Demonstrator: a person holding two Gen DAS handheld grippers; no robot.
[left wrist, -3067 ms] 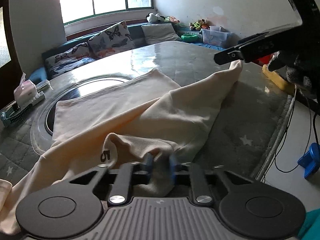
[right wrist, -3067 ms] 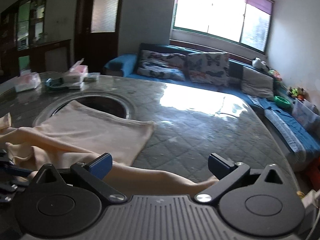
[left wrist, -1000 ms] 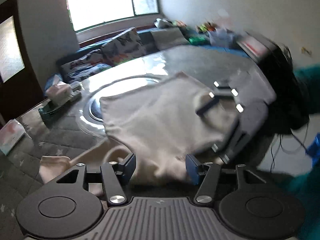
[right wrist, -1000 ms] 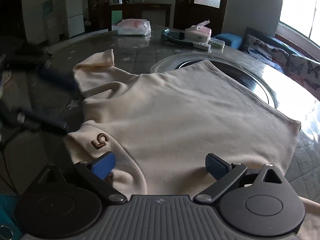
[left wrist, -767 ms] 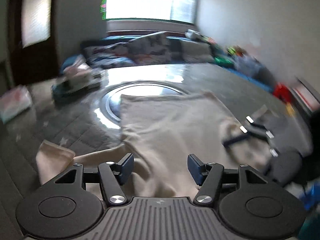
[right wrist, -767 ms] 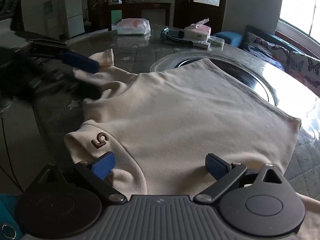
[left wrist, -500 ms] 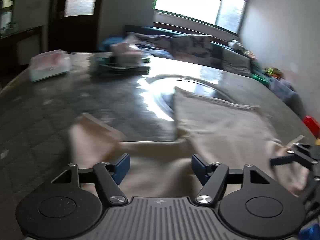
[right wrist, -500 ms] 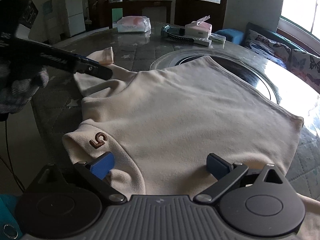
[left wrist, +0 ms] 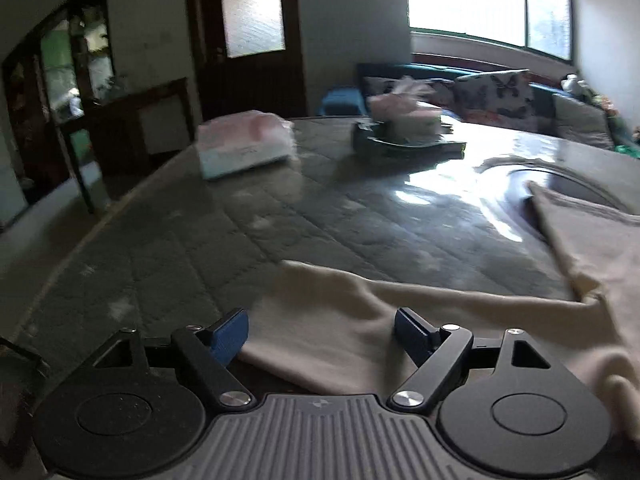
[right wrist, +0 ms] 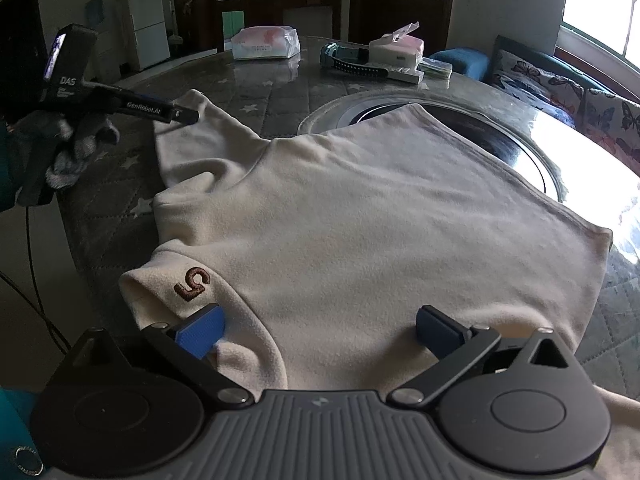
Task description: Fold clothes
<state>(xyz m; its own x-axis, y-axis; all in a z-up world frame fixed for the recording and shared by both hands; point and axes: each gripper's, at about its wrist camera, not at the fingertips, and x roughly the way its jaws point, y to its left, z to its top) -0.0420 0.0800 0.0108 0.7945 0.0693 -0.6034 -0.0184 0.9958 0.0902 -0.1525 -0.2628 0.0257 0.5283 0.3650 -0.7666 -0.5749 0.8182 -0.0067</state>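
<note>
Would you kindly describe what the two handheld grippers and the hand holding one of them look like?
Each gripper, left and right, has black linkage arms with silver pivot screws, round black discs, a ribbed grey body and blue ribbed finger pads. From the side, the left gripper shows white "GenRobot.AI" and "DAS" lettering. The hand holding it wears a grey knit glove and teal sleeve; a thin black cable hangs below.

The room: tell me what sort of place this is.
Most likely a home's living and dining room: a sofa with butterfly cushions under a window, a fridge and dark cabinet at the back, and a big round table with a shirt on it.
</note>
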